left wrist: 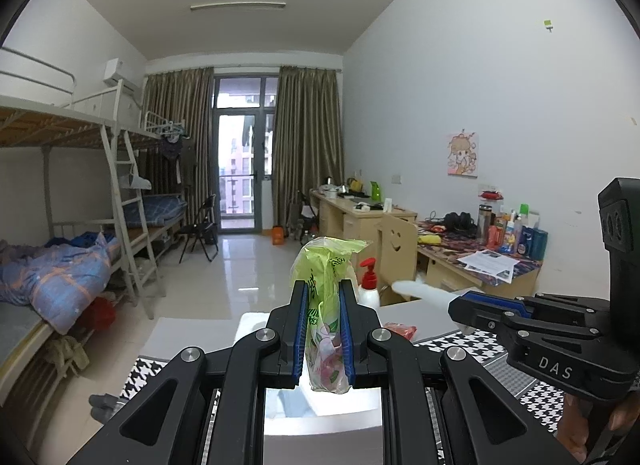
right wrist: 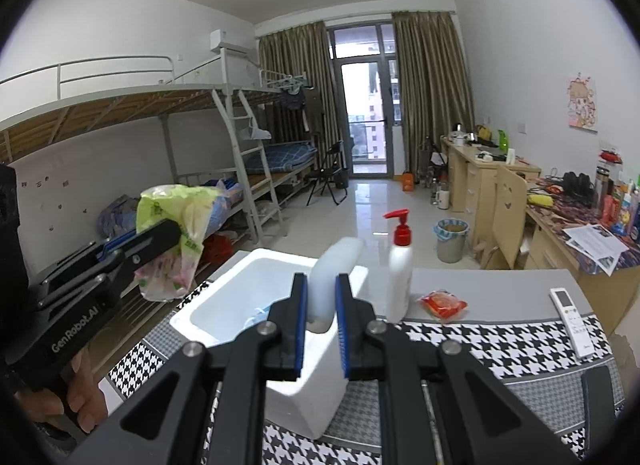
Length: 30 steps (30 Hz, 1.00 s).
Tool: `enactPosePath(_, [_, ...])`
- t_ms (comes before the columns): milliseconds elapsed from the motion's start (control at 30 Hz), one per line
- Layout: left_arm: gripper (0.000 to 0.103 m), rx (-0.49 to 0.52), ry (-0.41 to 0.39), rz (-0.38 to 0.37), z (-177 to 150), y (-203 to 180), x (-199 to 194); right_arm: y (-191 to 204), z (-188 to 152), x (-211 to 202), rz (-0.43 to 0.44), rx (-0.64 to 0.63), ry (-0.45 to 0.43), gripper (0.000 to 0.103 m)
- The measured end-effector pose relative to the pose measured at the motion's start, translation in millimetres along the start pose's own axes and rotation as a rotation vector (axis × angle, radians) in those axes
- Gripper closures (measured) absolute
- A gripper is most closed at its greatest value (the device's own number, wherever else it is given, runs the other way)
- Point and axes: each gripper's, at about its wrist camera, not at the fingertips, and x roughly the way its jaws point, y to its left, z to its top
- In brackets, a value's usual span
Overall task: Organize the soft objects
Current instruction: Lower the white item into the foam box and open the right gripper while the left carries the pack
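A white foam box (right wrist: 256, 305) sits open on the houndstooth-covered tabletop (right wrist: 500, 341). Above its 9 o'clock side, the left claw (left wrist: 323, 329) clamps a green plastic bag (left wrist: 326, 297); over its 3 o'clock rim, the right claw (right wrist: 321, 319) grips a white soft piece (right wrist: 334, 277).

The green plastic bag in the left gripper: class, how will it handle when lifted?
The green plastic bag probably flops: it bulges above and below the left gripper. It looks light and crumpled. The thin film may slip.
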Motion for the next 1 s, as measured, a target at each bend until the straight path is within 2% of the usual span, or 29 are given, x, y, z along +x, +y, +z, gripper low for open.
enactPosePath(233, [0.087,-0.019,0.031,0.005,-5,10,10,10,-3,13,0.024,-0.015,0.027,0.086])
enactPosePath(633, [0.087,-0.052,0.038,0.028,-8,40,17,31,-7,43,0.051,-0.055,0.095,0.086])
enactPosePath(1000, [0.087,-0.076,0.049,0.051,-11,56,24,41,-11,79,0.038,-0.071,0.173,0.086])
